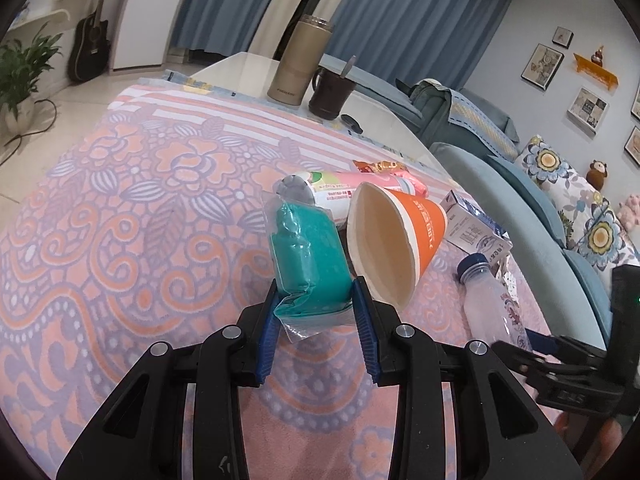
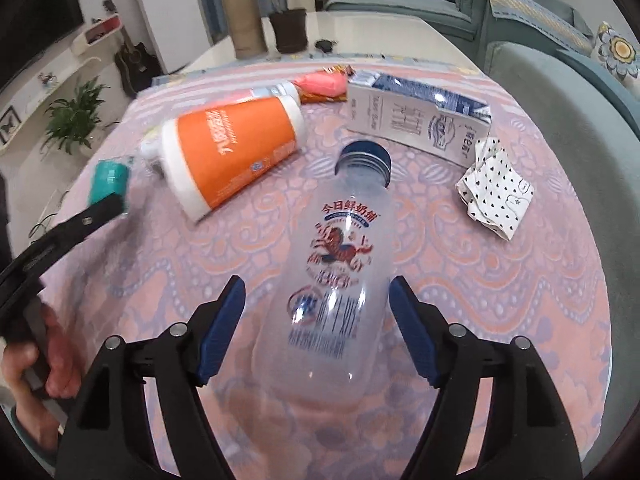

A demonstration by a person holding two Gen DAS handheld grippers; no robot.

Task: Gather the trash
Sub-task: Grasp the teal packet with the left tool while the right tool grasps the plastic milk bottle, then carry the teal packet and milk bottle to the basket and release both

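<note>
My left gripper (image 1: 314, 294) is shut on a teal packet in clear wrap (image 1: 306, 258), held just above the patterned cloth; it also shows in the right wrist view (image 2: 108, 184). My right gripper (image 2: 316, 292) is open with its jaws on either side of a clear plastic milk bottle (image 2: 340, 276) with a blue cap, lying on the cloth. An orange paper cup (image 1: 396, 236) (image 2: 232, 156) lies on its side. A milk carton (image 2: 416, 116), a pink tube (image 1: 344, 190), a snack wrapper (image 2: 324, 98) and crumpled dotted paper (image 2: 494, 192) lie nearby.
A tan thermos (image 1: 296, 64) and dark mug (image 1: 330, 92) stand at the far table end. A blue sofa (image 2: 560, 92) runs along the right side. A plant (image 1: 20, 76) and guitar (image 1: 90, 50) stand on the floor at left.
</note>
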